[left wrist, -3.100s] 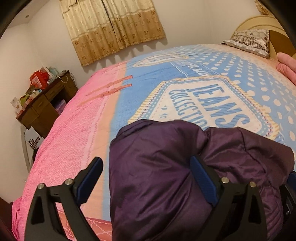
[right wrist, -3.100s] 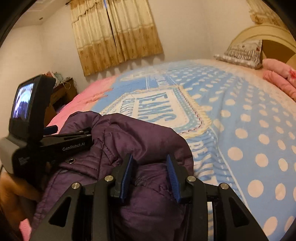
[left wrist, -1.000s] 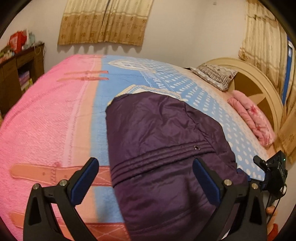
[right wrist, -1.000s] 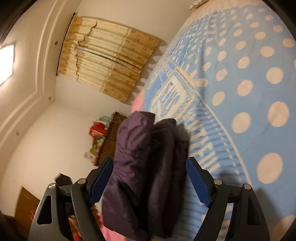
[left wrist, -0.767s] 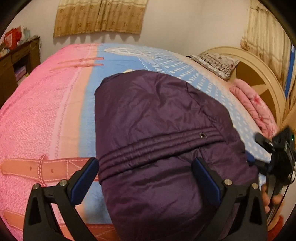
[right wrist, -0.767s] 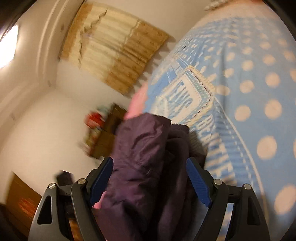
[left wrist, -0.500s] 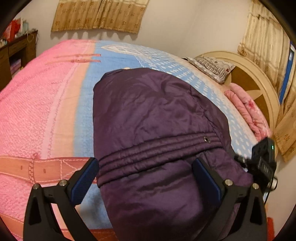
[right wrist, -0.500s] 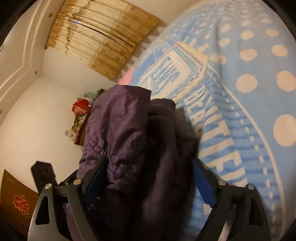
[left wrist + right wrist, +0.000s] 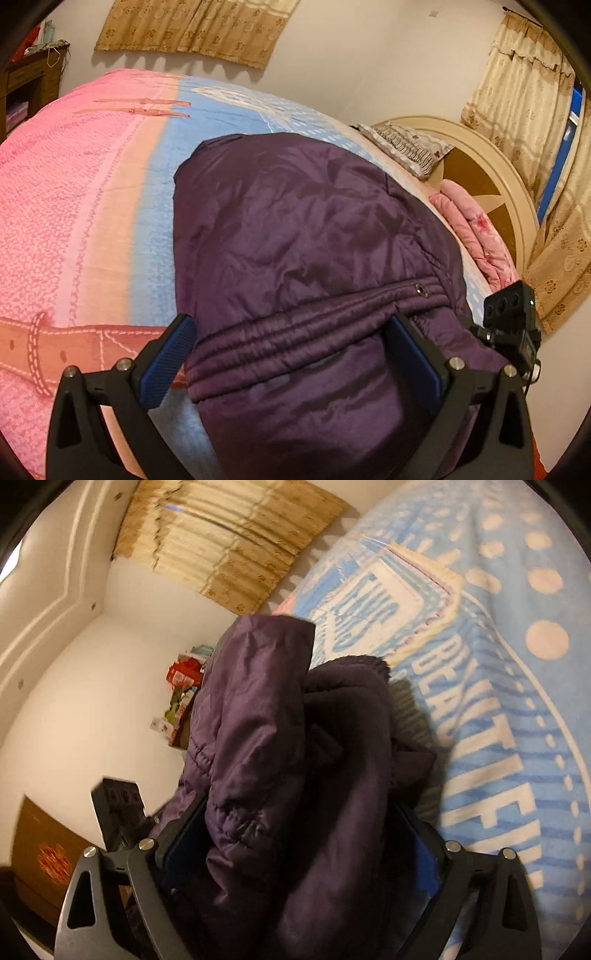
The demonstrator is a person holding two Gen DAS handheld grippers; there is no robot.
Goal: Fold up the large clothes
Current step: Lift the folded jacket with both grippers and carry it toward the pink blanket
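Observation:
A dark purple quilted jacket (image 9: 303, 236) lies folded in a thick bundle on the bed. My left gripper (image 9: 291, 362) is open wide, its blue pads (image 9: 168, 363) on either side of the jacket's ribbed hem end. My right gripper (image 9: 299, 853) is also open wide and straddles the jacket's folded edge (image 9: 258, 709); the cloth fills the gap between its jaws and hides most of the pads. The right gripper's body (image 9: 511, 325) shows in the left wrist view at the jacket's right side. The left gripper's body (image 9: 120, 819) shows in the right wrist view.
The bed has a pink and blue printed cover (image 9: 85, 206) (image 9: 517, 709). A patterned pillow (image 9: 410, 147) and folded pink bedding (image 9: 476, 236) lie by the round headboard (image 9: 491, 177). A wooden dresser (image 9: 26, 85) stands left of the bed. Curtains (image 9: 192, 29) hang behind.
Both grippers have moved in closer on the jacket, which now fills more of each view. The right gripper has pushed further over the folded edge. Both jaws stay open.

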